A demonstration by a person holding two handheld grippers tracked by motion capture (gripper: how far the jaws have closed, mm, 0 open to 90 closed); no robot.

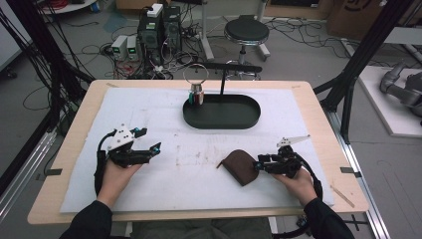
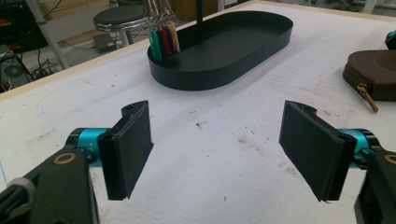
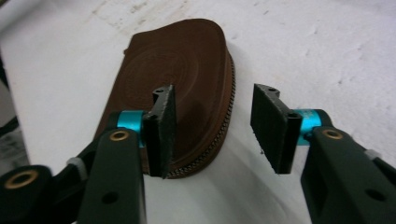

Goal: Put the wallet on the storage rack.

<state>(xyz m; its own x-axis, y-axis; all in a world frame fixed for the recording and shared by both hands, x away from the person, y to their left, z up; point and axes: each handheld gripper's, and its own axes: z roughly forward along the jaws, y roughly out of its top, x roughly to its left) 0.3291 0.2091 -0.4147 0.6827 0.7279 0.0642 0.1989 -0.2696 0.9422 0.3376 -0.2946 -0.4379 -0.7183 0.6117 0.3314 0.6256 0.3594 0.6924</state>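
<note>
A brown zippered leather pouch (image 1: pixel 240 167) lies flat on the white mat, right of centre near the front. My right gripper (image 1: pixel 259 164) reaches it from the right. In the right gripper view the pouch (image 3: pixel 187 70) has its zippered edge between the half-spread jaws; the left pad (image 3: pixel 163 126) is over the leather, the right pad (image 3: pixel 268 128) stands clear beside it. My left gripper (image 1: pixel 151 139) rests at the front left, open wide with only bare mat between its jaws (image 2: pixel 217 144). The pouch (image 2: pixel 373 74) also lies at the far right of the left gripper view.
A black oval tray (image 1: pixel 221 119) sits at the back centre, with a thin black post (image 1: pixel 222 79) and a key ring with coloured tags (image 1: pixel 197 94) at its left end. The white mat (image 1: pixel 149 184) covers the wooden table. A stool (image 1: pixel 246 32) and computers (image 1: pixel 159 27) stand beyond.
</note>
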